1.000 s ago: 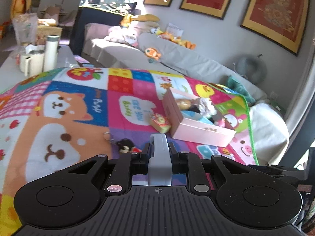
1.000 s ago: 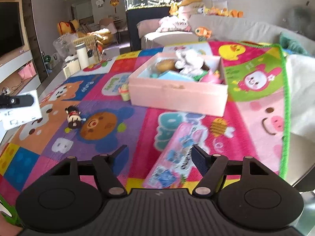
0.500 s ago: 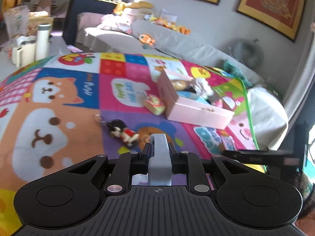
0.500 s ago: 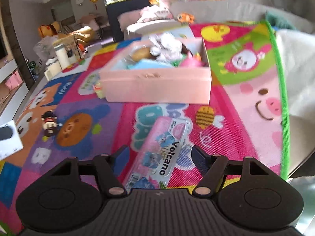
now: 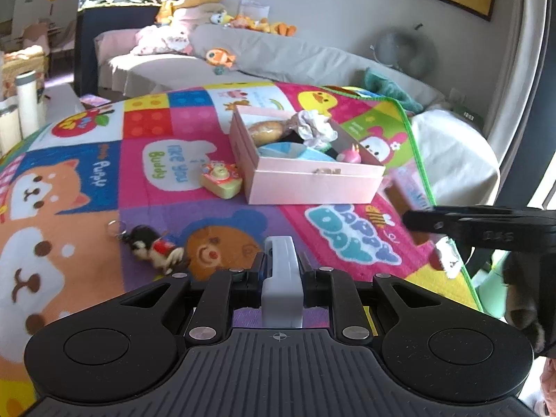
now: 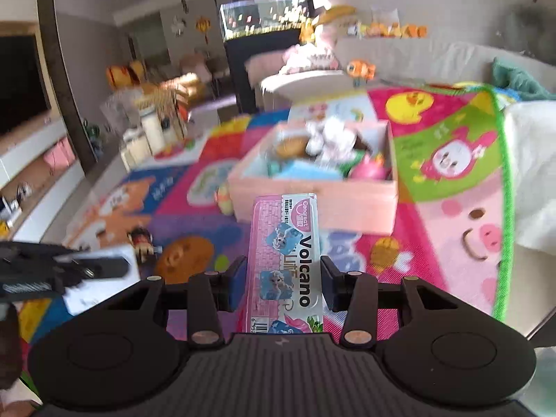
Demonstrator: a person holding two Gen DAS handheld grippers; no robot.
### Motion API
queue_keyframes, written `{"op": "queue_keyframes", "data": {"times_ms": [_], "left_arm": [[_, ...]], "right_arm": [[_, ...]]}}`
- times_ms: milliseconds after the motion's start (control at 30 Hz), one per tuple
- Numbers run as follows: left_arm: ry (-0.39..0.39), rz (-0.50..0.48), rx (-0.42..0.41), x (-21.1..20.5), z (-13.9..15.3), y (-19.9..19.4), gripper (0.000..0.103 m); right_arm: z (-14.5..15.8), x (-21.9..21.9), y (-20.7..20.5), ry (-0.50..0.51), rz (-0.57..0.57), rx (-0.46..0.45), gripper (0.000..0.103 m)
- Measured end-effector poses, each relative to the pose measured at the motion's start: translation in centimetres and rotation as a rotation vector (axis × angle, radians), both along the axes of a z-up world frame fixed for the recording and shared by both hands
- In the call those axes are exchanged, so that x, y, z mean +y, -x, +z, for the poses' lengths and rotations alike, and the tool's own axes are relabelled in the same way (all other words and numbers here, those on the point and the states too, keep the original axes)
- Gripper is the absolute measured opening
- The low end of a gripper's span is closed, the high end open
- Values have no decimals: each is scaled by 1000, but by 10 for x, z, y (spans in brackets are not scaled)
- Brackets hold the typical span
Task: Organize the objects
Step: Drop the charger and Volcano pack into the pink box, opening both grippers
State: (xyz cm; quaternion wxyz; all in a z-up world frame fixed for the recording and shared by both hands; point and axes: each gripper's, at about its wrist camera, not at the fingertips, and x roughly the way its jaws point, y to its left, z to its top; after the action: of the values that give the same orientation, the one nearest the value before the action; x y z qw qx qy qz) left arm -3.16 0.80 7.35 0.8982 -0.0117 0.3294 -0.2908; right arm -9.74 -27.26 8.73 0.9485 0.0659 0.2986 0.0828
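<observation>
My right gripper is shut on a pink "Volcano" toothpaste box and holds it lifted above the mat, pointing at the pink storage box. My left gripper is shut on a light grey-blue object above the mat. The pink storage box holds several toys. A yellow toy camera lies by its left side. A black-and-red doll keychain lies on the mat left of my left gripper. The right gripper's body shows at the right of the left wrist view.
The colourful play mat covers the floor. A grey sofa with plush toys stands behind it. White bottles stand at the far left. A white cushion lies past the mat's green right edge.
My right gripper closed on the toothpaste box and lifted it off the mat. My left gripper pulled back and turned right, still holding its object.
</observation>
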Motion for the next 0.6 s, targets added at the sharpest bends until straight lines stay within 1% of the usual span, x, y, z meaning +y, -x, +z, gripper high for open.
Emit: {"op": "queue_keyframes", "data": {"times_ms": [67, 167, 200, 233, 300, 367, 400, 500, 567, 600], "left_arm": [[25, -24, -9, -12, 10, -15, 20], [40, -44, -82, -41, 28, -46, 20], [58, -48, -106, -53, 33, -60, 20], [86, -47, -117, -63, 36, -73, 20], [198, -30, -125, -80, 37, -103, 20], [288, -2, -137, -93, 28, -131, 20], [290, 24, -133, -99, 20, -142, 21], [216, 85, -54, -110, -4, -163, 22], [167, 97, -52, -104, -14, -163, 22], [166, 99, -54, -99, -15, -162, 22]], "right_arm": [[8, -8, 4, -10, -14, -27, 43], [16, -18, 5, 1, -47, -69, 43], [17, -21, 5, 7, -59, -83, 43], [17, -25, 4, 11, -71, -95, 43], [16, -32, 1, 4, -89, -97, 43], [13, -41, -5, -7, -106, -82, 43], [11, -44, -8, -8, -114, -72, 43], [4, -52, -15, -2, -129, -43, 43], [-1, -56, -17, 1, -132, -32, 43], [-3, -58, -19, 4, -136, -28, 43]]}}
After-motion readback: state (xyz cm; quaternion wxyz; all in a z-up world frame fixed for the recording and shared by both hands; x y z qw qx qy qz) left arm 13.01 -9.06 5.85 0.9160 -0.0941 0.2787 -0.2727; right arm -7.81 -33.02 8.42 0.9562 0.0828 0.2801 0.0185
